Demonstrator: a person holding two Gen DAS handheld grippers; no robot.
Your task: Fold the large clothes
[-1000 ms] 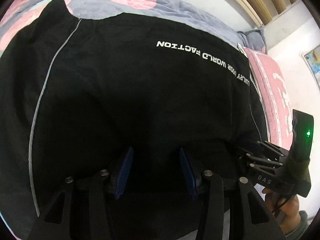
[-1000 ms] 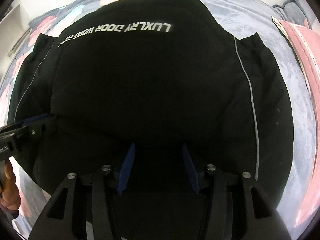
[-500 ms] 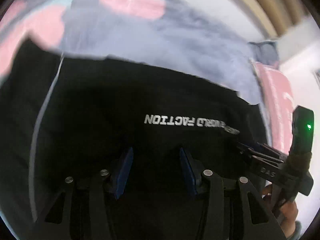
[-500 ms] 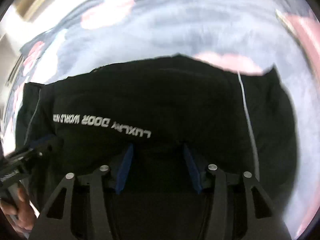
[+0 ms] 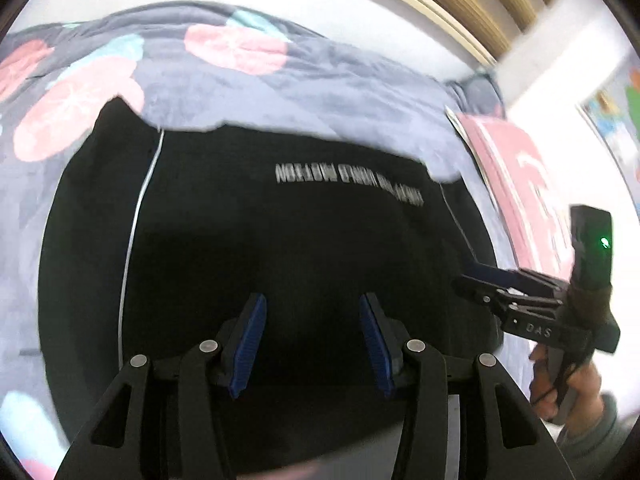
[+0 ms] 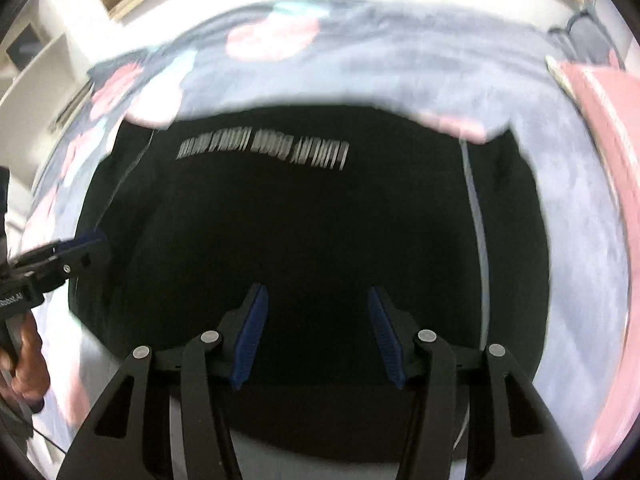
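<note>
A large black garment (image 5: 280,240) with a line of white lettering (image 5: 348,180) and thin white piping (image 5: 136,216) lies spread on a bed. My left gripper (image 5: 312,300) hovers over its near part, blue pads apart and nothing pinched between them. My right gripper (image 6: 317,290) hangs the same way over the garment (image 6: 320,220), pads apart and open. Each gripper shows in the other's view: the right gripper (image 5: 476,280) at the garment's right edge, the left gripper (image 6: 86,244) at its left edge. The garment's near hem is hidden under the fingers.
A grey blanket (image 5: 240,92) with pink round prints covers the bed around the garment. A pink quilted pillow (image 5: 528,184) lies at the right side. A wooden slatted headboard (image 5: 460,8) and a white wall stand behind. A hand (image 5: 568,384) grips the right handle.
Both views swung: half a second ago the lettering sat close to the fingers, now it is farther off, and more blanket shows beyond the garment than a second ago. The pad gaps look the same.
</note>
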